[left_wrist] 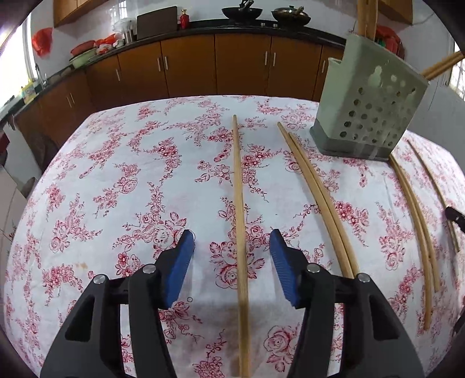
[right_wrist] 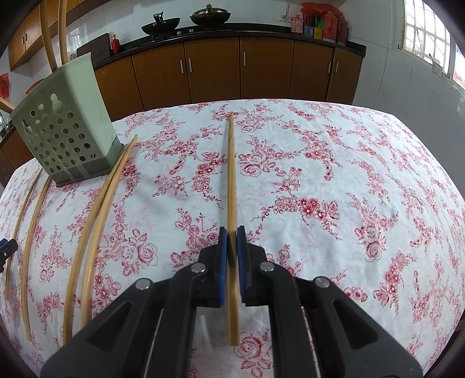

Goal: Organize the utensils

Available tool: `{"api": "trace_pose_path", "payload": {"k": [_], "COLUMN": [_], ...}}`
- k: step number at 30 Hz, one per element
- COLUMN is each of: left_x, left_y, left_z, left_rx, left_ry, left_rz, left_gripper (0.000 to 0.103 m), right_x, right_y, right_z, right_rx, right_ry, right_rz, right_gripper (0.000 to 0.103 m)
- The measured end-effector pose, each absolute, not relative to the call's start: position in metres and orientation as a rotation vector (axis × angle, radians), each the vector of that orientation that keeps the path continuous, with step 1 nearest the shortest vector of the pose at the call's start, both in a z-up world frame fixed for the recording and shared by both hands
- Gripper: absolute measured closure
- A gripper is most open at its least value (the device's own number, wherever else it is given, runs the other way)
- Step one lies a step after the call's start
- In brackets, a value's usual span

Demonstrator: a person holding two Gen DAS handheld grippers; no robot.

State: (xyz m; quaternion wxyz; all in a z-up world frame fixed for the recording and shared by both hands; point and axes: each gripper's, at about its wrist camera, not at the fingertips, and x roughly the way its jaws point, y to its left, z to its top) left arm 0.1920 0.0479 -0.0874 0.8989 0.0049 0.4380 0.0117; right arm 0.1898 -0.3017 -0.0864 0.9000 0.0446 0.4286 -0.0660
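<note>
In the left wrist view my left gripper is open, its blue pads either side of a single wooden chopstick lying on the floral tablecloth. Two chopsticks lie side by side to its right. A pale green perforated utensil holder stands at the far right with chopsticks in it. In the right wrist view my right gripper is shut on one chopstick that points away from me. The holder stands at the far left. Two chopsticks lie beside it.
More chopsticks lie right of the holder, and at the left table edge in the right wrist view. Brown kitchen cabinets and a counter with woks run behind the table. The table stretches to the right.
</note>
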Motion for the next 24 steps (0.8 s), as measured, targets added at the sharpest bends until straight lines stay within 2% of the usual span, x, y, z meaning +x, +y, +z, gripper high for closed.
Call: {"api": "trace_pose_path", "payload": {"k": [18,20,21,22,24], "left_x": [0.189,0.188,0.187,0.187,0.187], "left_y": [0.056,0.053,0.053,0.053,0.054], "left_z": [-0.086,-0.086,-0.086,-0.086,-0.086], "left_rx": [-0.058,-0.047,-0.044,-0.042,-0.050], "left_ry": [0.895,0.893,0.892,0.892,0.893], "left_rz": [-0.009,0.001,0.005,0.012,0.014], "left_gripper": [0.049,0.063,0.076,0.085,0.095], "right_x": [0.187,0.188,0.187,0.187,0.187], "right_y": [-0.298,-0.298,-0.298,-0.298,-0.298], "right_z": [-0.086,-0.086,-0.087,-0.087,-0.085], "right_rx": [0.081,0.083,0.085,0.086,0.078], "right_ry": [0.891,0.891,0.890,0.890,0.890], "right_rz": [-0.114,-0.114,-0.112,-0.110,-0.106], "right_gripper": [0.093,0.093,0.094,0.094,0.095]}}
